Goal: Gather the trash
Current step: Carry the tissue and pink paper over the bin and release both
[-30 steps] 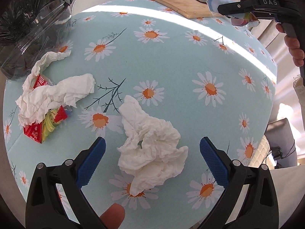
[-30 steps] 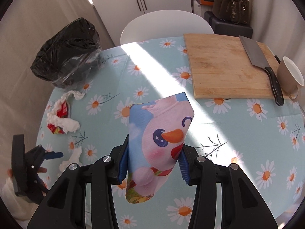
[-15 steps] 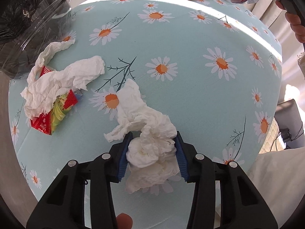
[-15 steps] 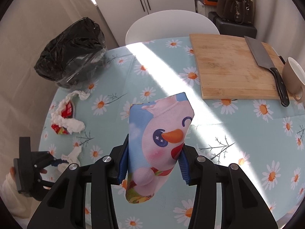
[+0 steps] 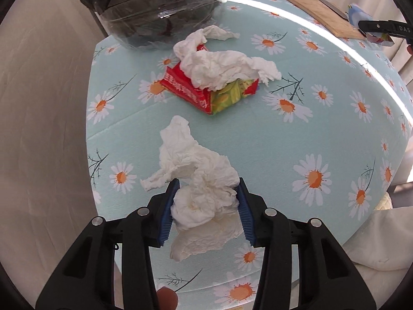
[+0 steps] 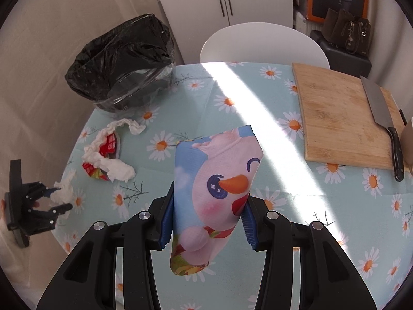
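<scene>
My left gripper point(image 5: 206, 206) is shut on a crumpled white tissue point(image 5: 198, 178) and holds it just above the daisy tablecloth; it also shows in the right wrist view point(image 6: 55, 201). My right gripper point(image 6: 207, 219) is shut on a snowman-print wrapper point(image 6: 214, 188) above the table's middle. A red and green wrapper point(image 5: 206, 93) lies under a second white tissue point(image 5: 224, 64). Beyond them stands the clear bin with a black bag point(image 5: 160, 13), also in the right wrist view point(image 6: 121, 67).
A wooden cutting board point(image 6: 346, 118) with a cleaver point(image 6: 382, 118) lies at the far right, a cup point(image 6: 407, 139) beside it. A white chair point(image 6: 260, 44) stands behind the table. The table edge point(image 5: 90, 118) runs close on the left.
My left gripper closed on the tissue, lifted it and turned left toward the bin. My right gripper kept the snowman wrapper and barely moved.
</scene>
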Motion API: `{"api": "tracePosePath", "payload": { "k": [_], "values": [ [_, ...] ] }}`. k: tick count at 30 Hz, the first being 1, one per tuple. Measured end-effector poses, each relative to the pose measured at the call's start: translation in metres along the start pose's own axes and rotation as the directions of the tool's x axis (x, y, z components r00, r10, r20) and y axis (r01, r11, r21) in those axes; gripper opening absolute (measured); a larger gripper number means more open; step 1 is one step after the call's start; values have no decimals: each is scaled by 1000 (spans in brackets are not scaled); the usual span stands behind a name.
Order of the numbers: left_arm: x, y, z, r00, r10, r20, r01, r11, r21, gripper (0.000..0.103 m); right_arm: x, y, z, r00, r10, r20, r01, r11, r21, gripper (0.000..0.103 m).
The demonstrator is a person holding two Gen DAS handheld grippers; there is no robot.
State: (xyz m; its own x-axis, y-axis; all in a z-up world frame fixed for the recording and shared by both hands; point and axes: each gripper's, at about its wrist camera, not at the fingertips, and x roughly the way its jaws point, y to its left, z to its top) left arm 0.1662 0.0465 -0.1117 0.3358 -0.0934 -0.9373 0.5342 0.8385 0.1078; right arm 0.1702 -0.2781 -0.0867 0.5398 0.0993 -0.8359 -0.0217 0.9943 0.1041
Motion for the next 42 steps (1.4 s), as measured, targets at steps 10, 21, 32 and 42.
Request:
{"api": "tracePosePath", "payload": {
  "k": [10, 21, 32, 42],
  "values": [
    [-51, 82, 8, 978, 159, 137, -122, 963, -240, 45, -18, 25, 33, 998, 18, 64, -13, 996, -84, 41],
    [-86, 117, 56, 942, 244, 232, -196, 957, -212, 45, -27, 56, 84, 991, 46, 123, -21, 981, -193, 41],
    [-115, 114, 117, 907, 246, 343, -195, 965, -177, 46, -27, 93, 141, 966, 179, 188, -134, 964, -230, 41],
    [-131, 89, 169, 864, 128, 486, -69, 988, -136, 46, -38, 117, 172, 886, 352, 300, -304, 932, -196, 42]
  ]
}}
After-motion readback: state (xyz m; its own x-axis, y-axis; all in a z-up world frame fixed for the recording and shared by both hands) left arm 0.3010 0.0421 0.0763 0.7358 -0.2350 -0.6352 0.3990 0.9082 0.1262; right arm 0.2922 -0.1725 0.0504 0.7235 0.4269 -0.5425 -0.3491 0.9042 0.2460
